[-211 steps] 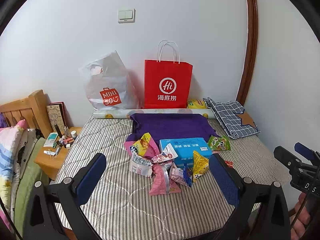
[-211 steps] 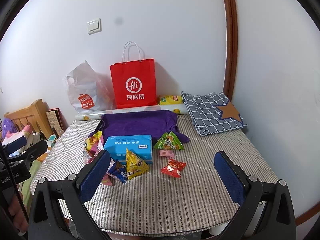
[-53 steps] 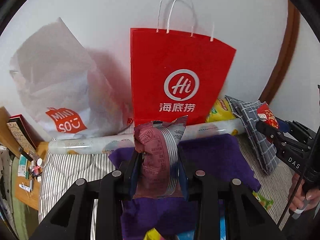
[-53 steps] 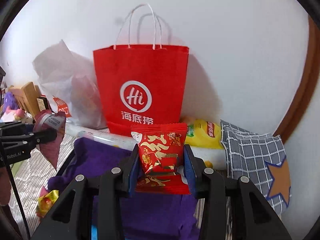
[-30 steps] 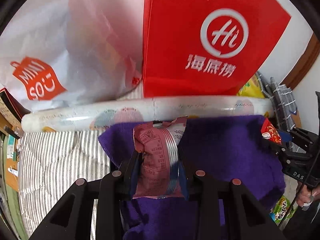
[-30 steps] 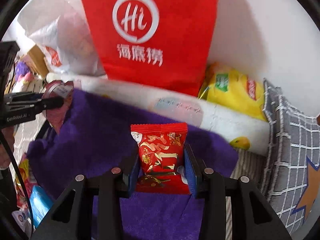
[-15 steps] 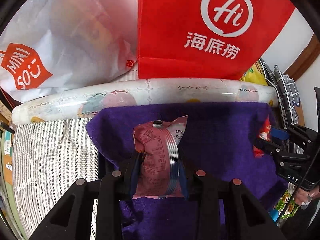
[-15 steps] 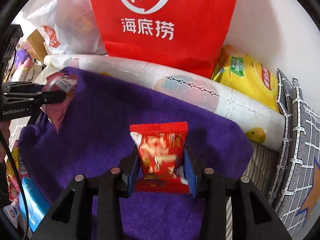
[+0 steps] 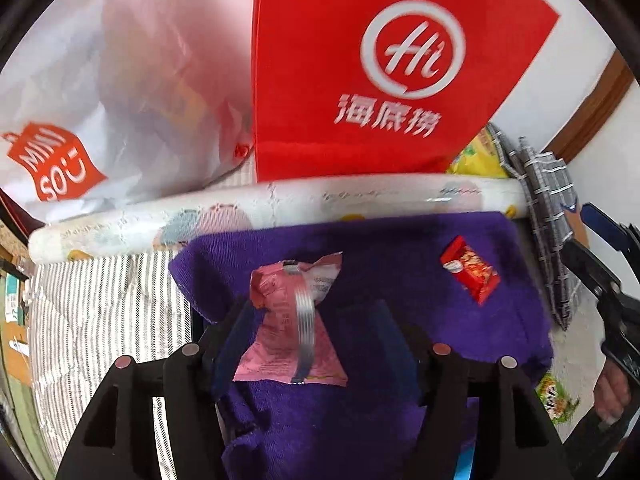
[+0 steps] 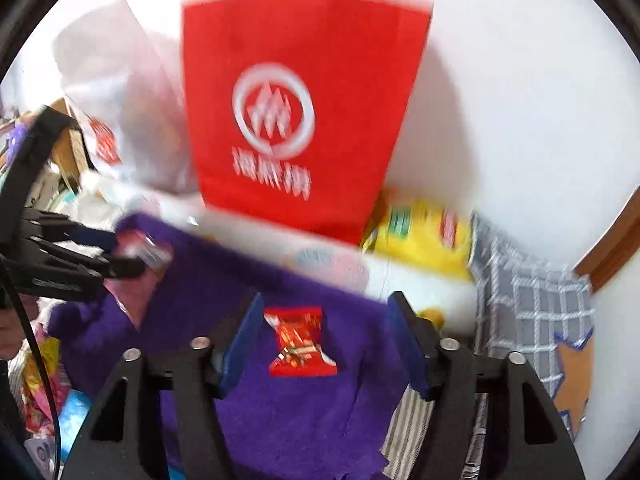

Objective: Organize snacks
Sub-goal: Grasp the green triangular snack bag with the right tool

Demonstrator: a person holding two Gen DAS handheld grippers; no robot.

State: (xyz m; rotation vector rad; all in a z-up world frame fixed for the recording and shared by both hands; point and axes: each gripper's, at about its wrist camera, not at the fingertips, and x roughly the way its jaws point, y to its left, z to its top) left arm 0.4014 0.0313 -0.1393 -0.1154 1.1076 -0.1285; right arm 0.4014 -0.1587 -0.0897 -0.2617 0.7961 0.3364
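Two snack packets lie on or over the purple towel (image 9: 400, 264), the landmark for every position below. Left of the towel, a white plastic bag (image 9: 120, 92) leans on the wall above the striped mattress (image 9: 100, 300); a white roll (image 9: 280, 208) lies along the towel's far edge, with the red paper bag (image 9: 360, 80) standing behind it.

Left part of the towel: the left gripper (image 9: 310, 336) has its fingers spread wider than the pink packet (image 9: 292, 328) between them. The packet touches the left finger (image 9: 236, 332); whether it hangs there or rests on the towel cannot be told. It is crinkled pink foil with a silvery seam down its middle and small printed text.

Right part of the towel: the red packet (image 9: 470, 269) lies flat and tilted, glossy, with gold-and-white print. The right gripper (image 10: 324, 340) hangs over it with fingers apart, touching nothing; this view is motion-blurred.

Beyond the towel's right edge sit a yellow chip bag (image 10: 420, 236) and a grey checked cloth (image 10: 532, 308). Spacing the packets apart on the towel suggests it serves as the sorting area; more snacks remain near the towel's front edge.
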